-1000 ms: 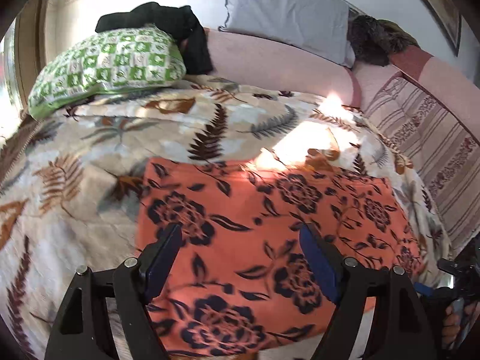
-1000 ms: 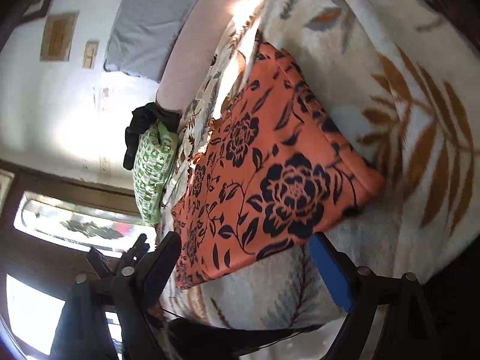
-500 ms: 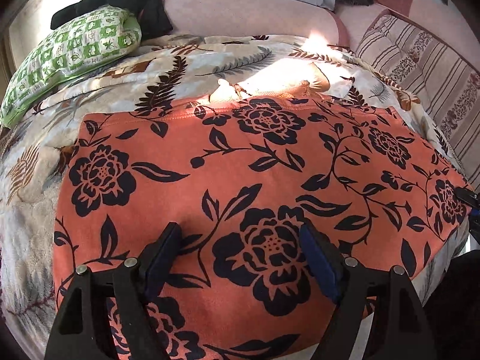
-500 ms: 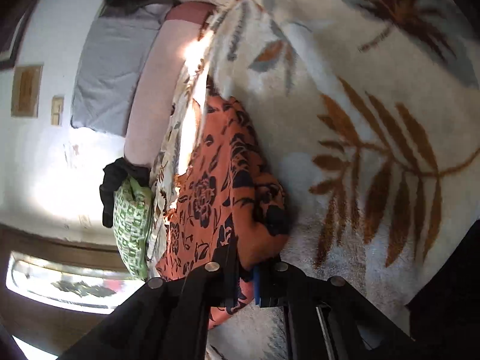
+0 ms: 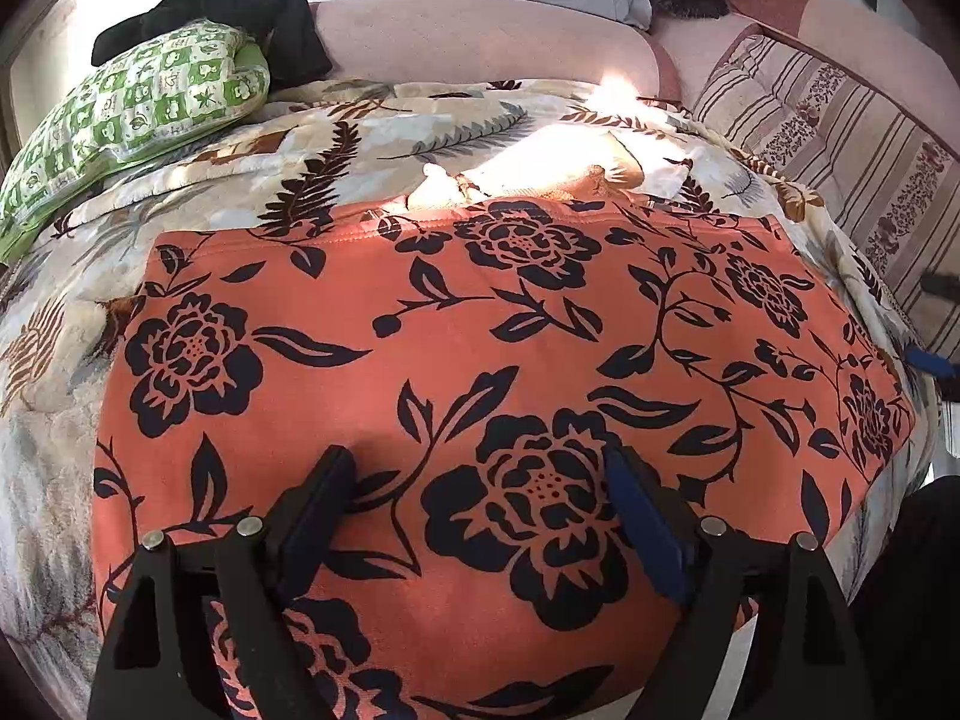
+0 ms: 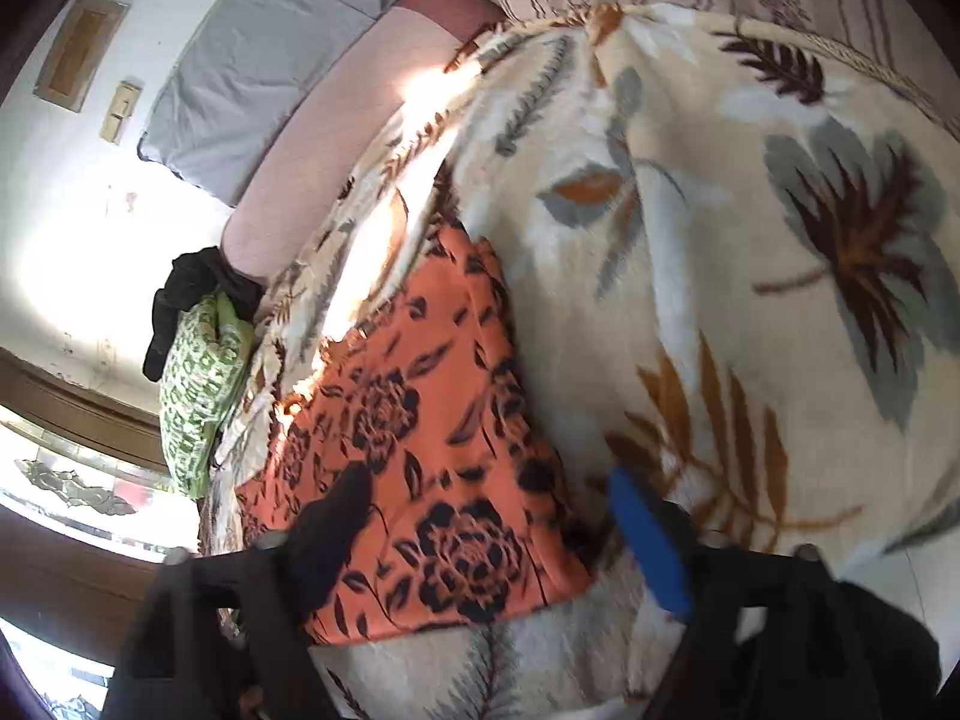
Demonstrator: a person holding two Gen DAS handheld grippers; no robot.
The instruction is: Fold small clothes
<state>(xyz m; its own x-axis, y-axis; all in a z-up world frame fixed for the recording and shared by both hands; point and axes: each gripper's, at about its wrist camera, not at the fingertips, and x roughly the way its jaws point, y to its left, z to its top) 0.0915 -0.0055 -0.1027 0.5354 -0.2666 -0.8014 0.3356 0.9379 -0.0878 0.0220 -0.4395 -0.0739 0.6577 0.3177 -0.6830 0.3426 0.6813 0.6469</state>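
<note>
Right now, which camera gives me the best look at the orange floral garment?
The left wrist view: the orange floral garment lies spread across the leaf-print blanket, sharp, its far hem and both side edges visible. The right wrist view shows it from one side, foreshortened and blurred, with only the near corner clear.

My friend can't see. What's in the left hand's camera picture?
An orange cloth with black flowers lies spread flat on a leaf-print blanket. The left gripper hovers over its near edge, fingers open. A green checked pillow sits far left.
</note>
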